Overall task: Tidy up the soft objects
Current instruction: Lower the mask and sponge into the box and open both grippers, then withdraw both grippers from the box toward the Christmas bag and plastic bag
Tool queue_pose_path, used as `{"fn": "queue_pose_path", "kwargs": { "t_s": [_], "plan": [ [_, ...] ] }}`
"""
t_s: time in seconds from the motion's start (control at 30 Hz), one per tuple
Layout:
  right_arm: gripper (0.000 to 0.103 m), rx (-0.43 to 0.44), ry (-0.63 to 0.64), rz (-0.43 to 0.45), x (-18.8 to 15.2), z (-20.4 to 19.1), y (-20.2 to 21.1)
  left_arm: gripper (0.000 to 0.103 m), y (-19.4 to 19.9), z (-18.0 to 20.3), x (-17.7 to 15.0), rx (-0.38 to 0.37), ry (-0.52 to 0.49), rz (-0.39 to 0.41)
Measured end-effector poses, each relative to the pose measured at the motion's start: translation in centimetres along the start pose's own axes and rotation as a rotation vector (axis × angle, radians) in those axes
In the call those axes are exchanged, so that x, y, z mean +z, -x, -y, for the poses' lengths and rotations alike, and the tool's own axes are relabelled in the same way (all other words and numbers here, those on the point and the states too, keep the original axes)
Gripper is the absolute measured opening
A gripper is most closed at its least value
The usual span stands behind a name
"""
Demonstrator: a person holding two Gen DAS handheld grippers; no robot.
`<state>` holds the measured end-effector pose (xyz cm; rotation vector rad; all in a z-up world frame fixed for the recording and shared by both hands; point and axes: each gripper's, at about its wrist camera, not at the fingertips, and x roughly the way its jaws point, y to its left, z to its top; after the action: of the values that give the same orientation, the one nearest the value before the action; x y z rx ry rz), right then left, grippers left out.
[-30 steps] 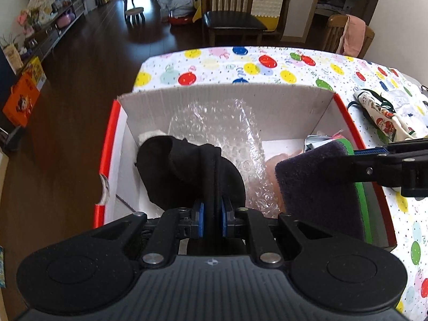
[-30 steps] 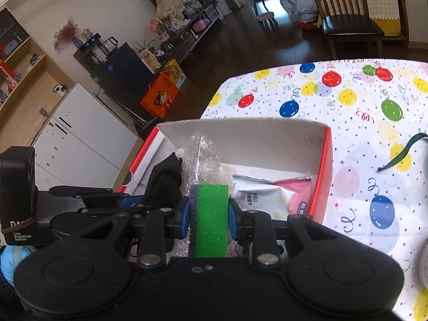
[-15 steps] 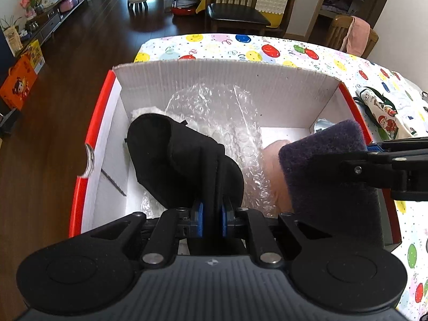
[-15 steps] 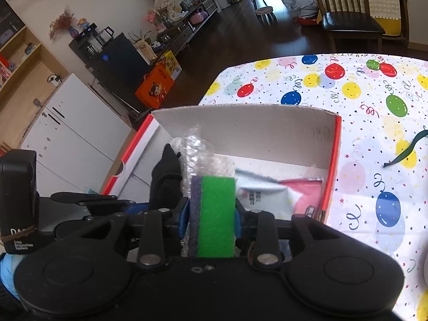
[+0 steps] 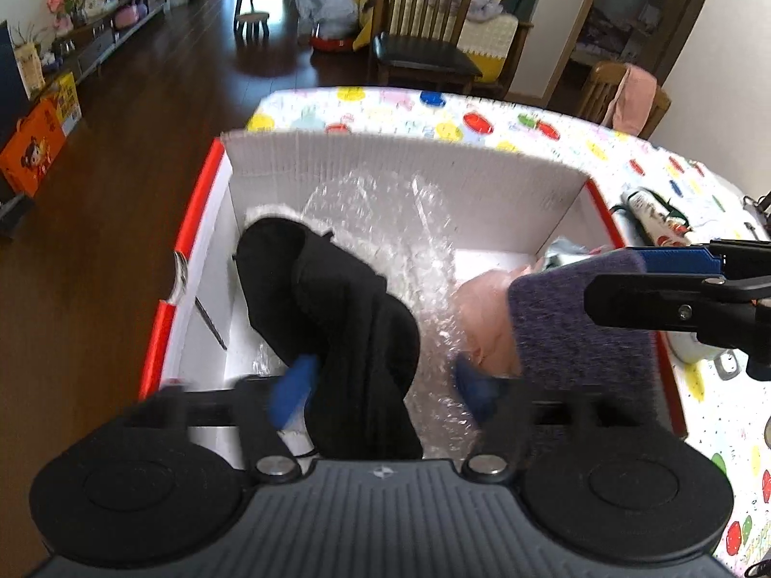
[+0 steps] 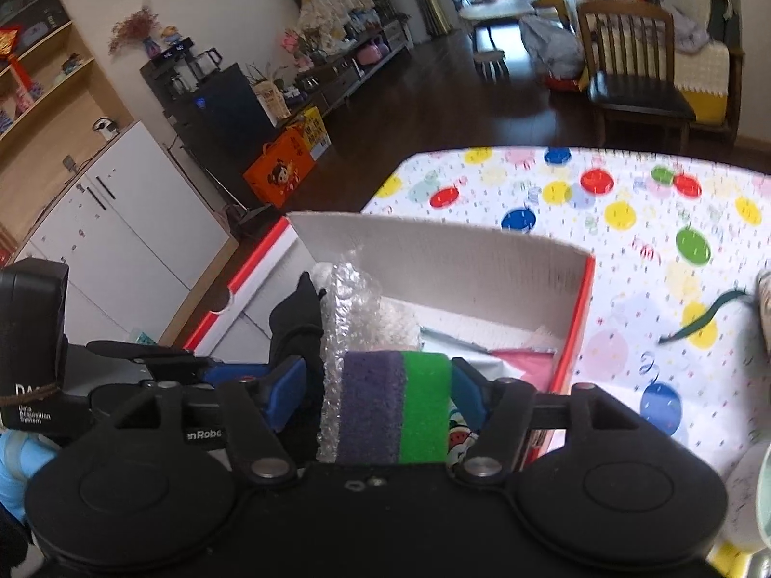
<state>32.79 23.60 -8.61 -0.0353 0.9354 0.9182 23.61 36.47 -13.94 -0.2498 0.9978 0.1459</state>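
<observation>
Both jaws just sprung wide: left claw (image 5: 380,385) off limp black cloth (image 5: 332,308), right claw (image 6: 371,385) off spongy purple-green block (image 6: 392,409), over bubble-wrap-lined cardboard box (image 5: 400,168).

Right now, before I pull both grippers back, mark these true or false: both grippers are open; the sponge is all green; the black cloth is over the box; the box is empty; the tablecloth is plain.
1. Both grippers are open: true. The left gripper and right gripper have just been opening, the black cloth and sponge between their pads.
2. The sponge is all green: false. It is purple and green.
3. The black cloth is over the box: true.
4. The box is empty: false. It holds bubble wrap.
5. The tablecloth is plain: false. It has a coloured balloon print.
</observation>
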Motion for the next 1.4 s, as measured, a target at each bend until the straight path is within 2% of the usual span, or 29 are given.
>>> {"fn": "queue_pose_path", "kwargs": {
  "t_s": [0.13, 0.33, 0.47, 0.73, 0.83, 0.9, 1.3, 1.4],
  "plan": [
    [0.070, -0.004, 0.038, 0.033, 0.0, -0.5, 1.7, 0.074, 1.7, 0.7, -0.3, -0.007, -0.027, 0.049],
    [0.080, 0.011, 0.085, 0.088, -0.4, -1.3, 4.8, 0.074, 4.7, 1.5, -0.7, -0.016, -0.037, 0.122],
    [0.086, 0.028, 0.093, 0.124, -0.8, -1.3, 7.3, 0.078, 7.0, 2.5, -0.6, -0.033, -0.040, 0.174],
    [0.096, 0.023, 0.093, 0.184, -2.2, 0.4, 12.4, 0.079, 9.3, 6.8, -0.5, -0.090, -0.093, 0.209],
    [0.099, 0.016, 0.082, 0.206, -2.8, 1.9, 14.3, 0.085, 9.8, 9.0, -0.4, -0.123, -0.103, 0.222],
    [0.102, 0.007, 0.075, 0.219, -3.2, 3.1, 15.5, 0.085, 10.0, 10.5, -0.4, -0.138, -0.107, 0.227],
    [0.103, -0.067, -0.010, 0.243, -4.7, 12.1, 20.9, 0.085, 8.0, 20.4, 1.3, -0.221, -0.135, 0.229],
    [0.103, -0.093, -0.014, 0.235, -4.8, 14.6, 22.1, 0.092, 6.9, 22.6, 1.8, -0.247, -0.140, 0.217]
  ]
}}
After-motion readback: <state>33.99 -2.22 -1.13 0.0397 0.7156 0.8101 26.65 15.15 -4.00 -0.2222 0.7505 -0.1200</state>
